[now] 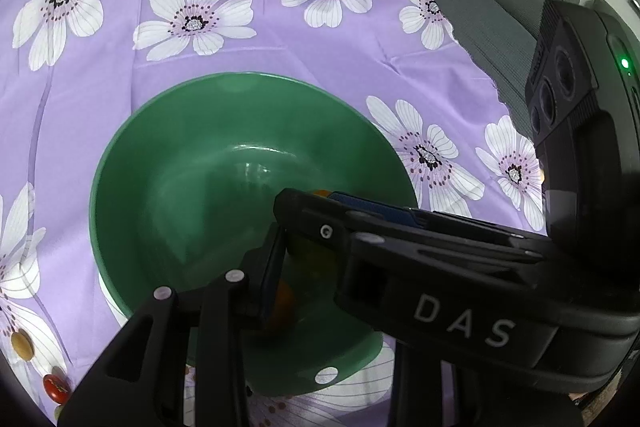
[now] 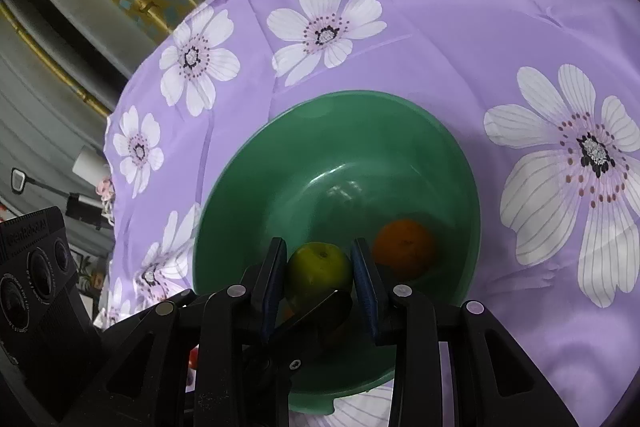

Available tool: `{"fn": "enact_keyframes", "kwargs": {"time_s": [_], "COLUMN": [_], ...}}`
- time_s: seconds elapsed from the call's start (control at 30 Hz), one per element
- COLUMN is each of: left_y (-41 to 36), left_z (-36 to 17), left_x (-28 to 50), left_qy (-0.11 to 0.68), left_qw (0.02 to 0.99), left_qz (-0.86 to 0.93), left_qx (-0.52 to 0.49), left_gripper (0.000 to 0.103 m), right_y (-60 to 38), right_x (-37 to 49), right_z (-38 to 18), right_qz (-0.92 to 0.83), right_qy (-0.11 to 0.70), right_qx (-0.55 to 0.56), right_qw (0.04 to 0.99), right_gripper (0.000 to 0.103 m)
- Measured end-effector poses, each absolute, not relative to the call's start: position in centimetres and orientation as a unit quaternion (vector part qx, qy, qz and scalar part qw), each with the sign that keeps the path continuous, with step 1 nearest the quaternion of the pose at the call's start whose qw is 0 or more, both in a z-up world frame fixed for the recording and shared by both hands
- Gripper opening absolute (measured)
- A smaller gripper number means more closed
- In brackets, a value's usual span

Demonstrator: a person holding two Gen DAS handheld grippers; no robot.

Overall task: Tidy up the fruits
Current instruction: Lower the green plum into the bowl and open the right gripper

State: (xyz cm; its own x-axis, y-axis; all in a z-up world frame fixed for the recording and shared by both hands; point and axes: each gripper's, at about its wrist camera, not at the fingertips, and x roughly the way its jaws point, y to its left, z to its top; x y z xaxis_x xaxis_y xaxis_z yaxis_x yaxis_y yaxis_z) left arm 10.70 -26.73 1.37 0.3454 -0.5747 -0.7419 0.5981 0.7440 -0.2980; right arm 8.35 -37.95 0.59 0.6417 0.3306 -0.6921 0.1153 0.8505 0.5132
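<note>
A green bowl (image 2: 400, 147) sits on the purple flowered tablecloth; it also shows in the left wrist view (image 1: 192, 163). My right gripper (image 2: 320, 267) is over the bowl, its blue-padded fingers shut on a green round fruit (image 2: 318, 269). An orange (image 2: 404, 249) lies in the bowl just right of it. In the left wrist view the right gripper (image 1: 400, 227) crosses in front and hides most of the fruit; a sliver of orange (image 1: 284, 303) shows. My left gripper (image 1: 276, 267) is over the bowl's near side; only its left finger (image 1: 272, 275) shows.
A brown and a red small round object (image 1: 56, 387) lie on the cloth at the left wrist view's lower left. A grey sofa (image 1: 500, 7) stands beyond the table's right edge. The table edge drops off at left in the right wrist view (image 2: 116, 131).
</note>
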Motion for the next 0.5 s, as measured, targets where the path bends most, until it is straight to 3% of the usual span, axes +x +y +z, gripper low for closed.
{"fn": "enact_keyframes", "kwargs": {"time_s": [0.5], "left_y": [-26.67], "left_z": [0.74], "left_x": [10.98], "left_qy": [0.455], "left_qw": [0.815], "left_qz": [-0.358], "left_qx": [0.006], "left_gripper": [0.033], "right_y": [-37.55], "right_x": [8.69], "right_z": [0.21], "right_qz": [0.048], "right_qy": [0.429], "right_qx": [0.25], "right_qw": [0.866], "right_gripper": [0.036]}}
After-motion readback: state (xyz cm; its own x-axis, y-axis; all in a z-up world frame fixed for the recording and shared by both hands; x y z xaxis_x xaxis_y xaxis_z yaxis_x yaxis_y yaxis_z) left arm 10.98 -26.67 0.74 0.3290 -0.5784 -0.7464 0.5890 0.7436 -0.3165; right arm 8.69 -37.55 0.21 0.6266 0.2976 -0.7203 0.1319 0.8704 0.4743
